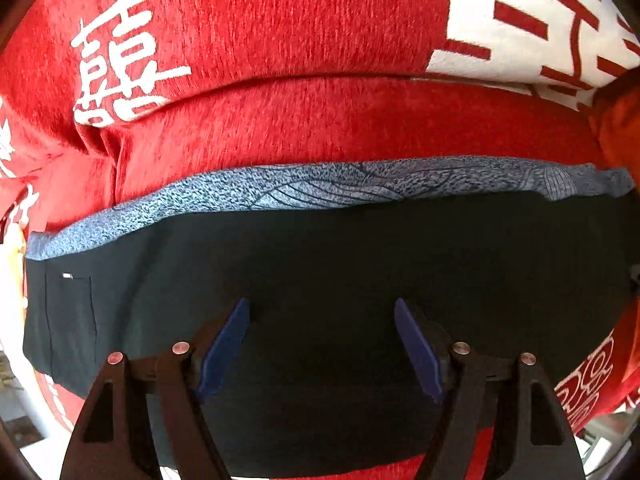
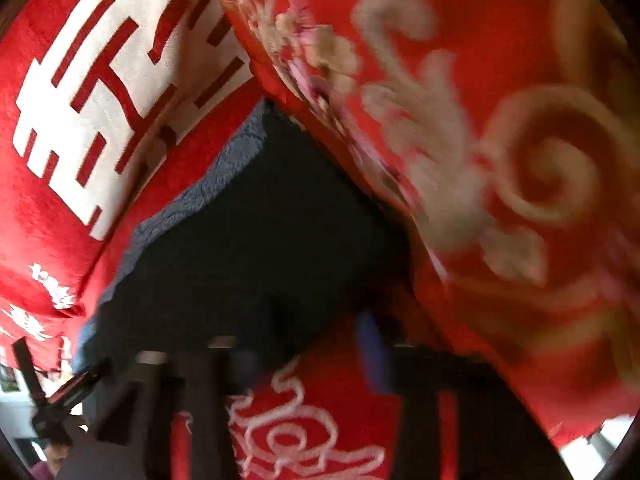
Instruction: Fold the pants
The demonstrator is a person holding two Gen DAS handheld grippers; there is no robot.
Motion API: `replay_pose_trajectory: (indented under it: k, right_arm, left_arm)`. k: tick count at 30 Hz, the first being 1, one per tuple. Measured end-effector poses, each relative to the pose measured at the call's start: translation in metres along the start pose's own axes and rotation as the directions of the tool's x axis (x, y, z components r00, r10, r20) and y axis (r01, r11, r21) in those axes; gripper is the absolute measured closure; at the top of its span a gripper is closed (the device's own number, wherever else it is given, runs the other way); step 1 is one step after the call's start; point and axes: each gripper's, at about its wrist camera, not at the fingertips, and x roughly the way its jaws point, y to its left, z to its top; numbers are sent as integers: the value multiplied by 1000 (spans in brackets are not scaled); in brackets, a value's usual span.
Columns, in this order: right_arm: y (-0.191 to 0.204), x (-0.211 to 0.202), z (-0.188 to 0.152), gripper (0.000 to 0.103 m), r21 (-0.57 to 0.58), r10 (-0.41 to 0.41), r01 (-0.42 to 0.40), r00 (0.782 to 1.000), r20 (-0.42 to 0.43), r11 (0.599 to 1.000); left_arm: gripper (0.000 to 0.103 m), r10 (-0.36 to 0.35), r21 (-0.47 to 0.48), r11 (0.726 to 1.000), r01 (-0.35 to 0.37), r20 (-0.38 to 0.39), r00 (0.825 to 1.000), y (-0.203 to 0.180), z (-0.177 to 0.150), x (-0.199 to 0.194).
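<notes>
Dark navy pants lie folded flat on a red blanket, with a blue-grey patterned strip along their far edge and a small white label at the left. My left gripper hangs open right over the dark cloth, its blue pads wide apart with nothing between them. The right wrist view is blurred. There the pants form a dark wedge. My right gripper stands at their near edge, pads a little apart, red cloth showing in the gap.
Red bedding with white characters covers the far side. A red quilt with gold swirls and flowers rises on the right of the pants. A black stand and pale floor show past the bed edge at lower left.
</notes>
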Motion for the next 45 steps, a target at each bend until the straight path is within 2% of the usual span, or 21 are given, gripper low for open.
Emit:
replay_pose_trajectory:
  k: [2,5,6,8,10,11,15,17,19,20,22,25,28,31,34,37,40,42,43,44,45]
  right_arm:
    - [11,-9,4,88,-56,-16,19,999,38,998]
    - [10,-12,2,87,-103,-55,59,998,40,993]
    - [3,-5,0,85,-91,-71,71,997,6,993]
    - [-2,-3,0,73,-83,-61,61,998,6,995]
    - [1,-10,-4,56,-110,-108,109,994,11,988]
    - [-1,-13,-7,56,-106,-110,110,994,2,988]
    - [-2,-31,-27,56,-70,-49,49,999,-4,996]
    - [10,-41,-36,56,-107,-10,12,1000,12,994]
    - [34,-47,-40,56,-188,83,-79,996,14,979]
    - [47,-47,-38,56,-243,121,-118,993,-2,963]
    - [86,-37,-29,56,-388,213,-233,972,-95,892]
    - [150,-7,-16,56,-575,252,-359,932,-259,736]
    - [201,26,-13,56,-737,178,-337,941,-289,586]
    - [227,54,-9,56,-802,119,-320,946,-303,505]
    - [240,78,-1,56,-829,50,-306,946,-320,468]
    - [246,82,7,56,-827,33,-327,936,-351,457]
    - [245,87,13,56,-807,9,-385,904,-427,448]
    - [246,96,17,56,-806,-23,-394,893,-449,441]
    - [244,98,18,63,-803,-26,-394,892,-452,447]
    - [243,99,20,88,-801,-34,-373,898,-438,469]
    - [247,104,21,97,-804,-46,-346,907,-418,483]
  left_arm:
    - [27,-2,11,1000,2,29,1000,-6,3,-3]
    - [15,41,28,999,-42,49,998,-14,12,4]
    - [15,45,31,998,-47,42,998,-15,14,11]
    - [0,62,7,998,-63,51,997,-12,16,23]
    - [0,41,-20,999,-40,45,998,-5,18,25]
    - [0,34,-22,999,-33,45,998,-3,19,24]
    - [0,67,-1,998,-67,43,997,0,14,15]
    - [0,58,14,998,-59,59,997,2,11,6]
    - [0,49,48,997,-54,85,995,5,12,-4]
    - [0,48,79,995,-56,105,993,9,14,-9]
    - [0,42,123,991,-57,122,992,13,20,-14]
    - [0,-7,203,979,-17,118,993,24,35,-13]
    - [0,-26,245,969,-5,123,992,29,45,-7]
    - [0,-65,261,965,28,136,989,29,46,-5]
    - [0,-91,254,966,54,139,986,25,44,-2]
    - [0,-123,280,957,78,145,982,21,47,1]
    - [0,-145,345,935,88,146,979,16,55,4]
    - [0,-169,379,917,121,97,981,15,62,14]
    - [0,-151,383,918,107,86,985,11,63,17]
    - [8,-114,381,922,74,83,990,10,65,23]
    - [11,-93,374,925,60,70,993,12,66,29]
